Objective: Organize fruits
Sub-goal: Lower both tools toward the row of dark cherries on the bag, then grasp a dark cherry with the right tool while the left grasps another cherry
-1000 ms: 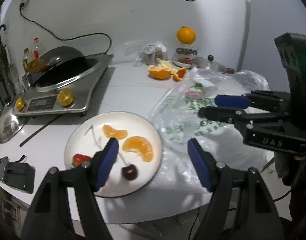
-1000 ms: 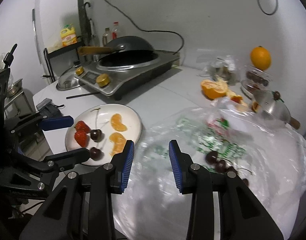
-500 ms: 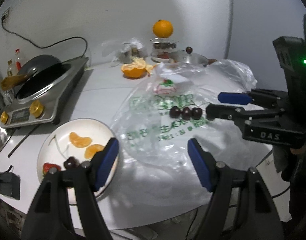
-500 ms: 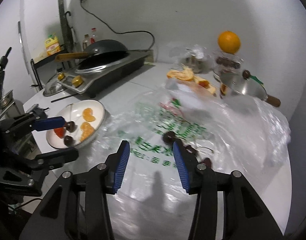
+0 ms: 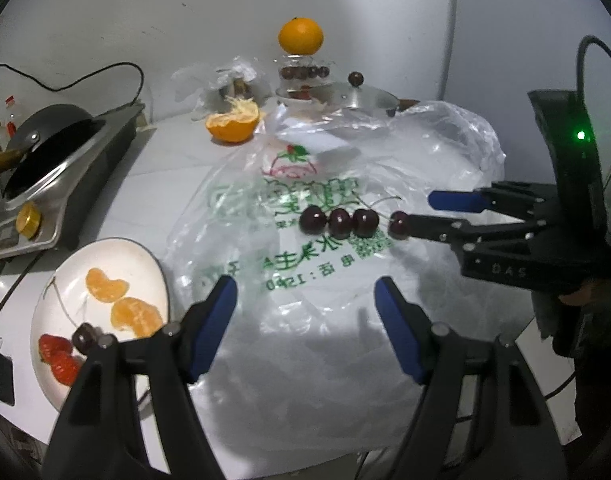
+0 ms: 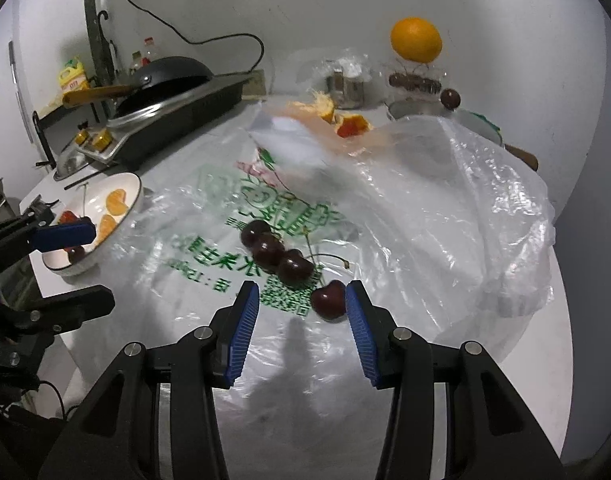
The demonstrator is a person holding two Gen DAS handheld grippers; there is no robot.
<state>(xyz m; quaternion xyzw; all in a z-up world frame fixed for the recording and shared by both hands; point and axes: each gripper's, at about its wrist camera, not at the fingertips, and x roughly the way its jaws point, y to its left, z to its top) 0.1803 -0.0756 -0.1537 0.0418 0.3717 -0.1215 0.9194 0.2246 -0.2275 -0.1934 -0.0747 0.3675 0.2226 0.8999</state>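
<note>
Several dark cherries (image 5: 339, 222) lie in a row on a clear plastic bag (image 5: 305, 264) printed in green. My right gripper (image 6: 303, 316) is open, its right pad beside the nearest cherry (image 6: 328, 300); it shows in the left wrist view (image 5: 421, 214) at that cherry. My left gripper (image 5: 305, 316) is open and empty above the bag's near part. A white plate (image 5: 61, 280) at the left holds orange segments (image 5: 121, 300), strawberries (image 5: 59, 358) and a cherry (image 5: 83, 338).
An induction cooker with a black pan (image 5: 45, 156) stands at the left. A peeled orange half (image 5: 233, 122), a whole orange (image 5: 300, 36) on a clear cherry box, and a pot lid (image 5: 361, 96) stand at the back. The table edge is close below.
Both grippers have swung right from the plate to over the plastic bag. The right gripper has opened wider and come down beside the nearest cherry.
</note>
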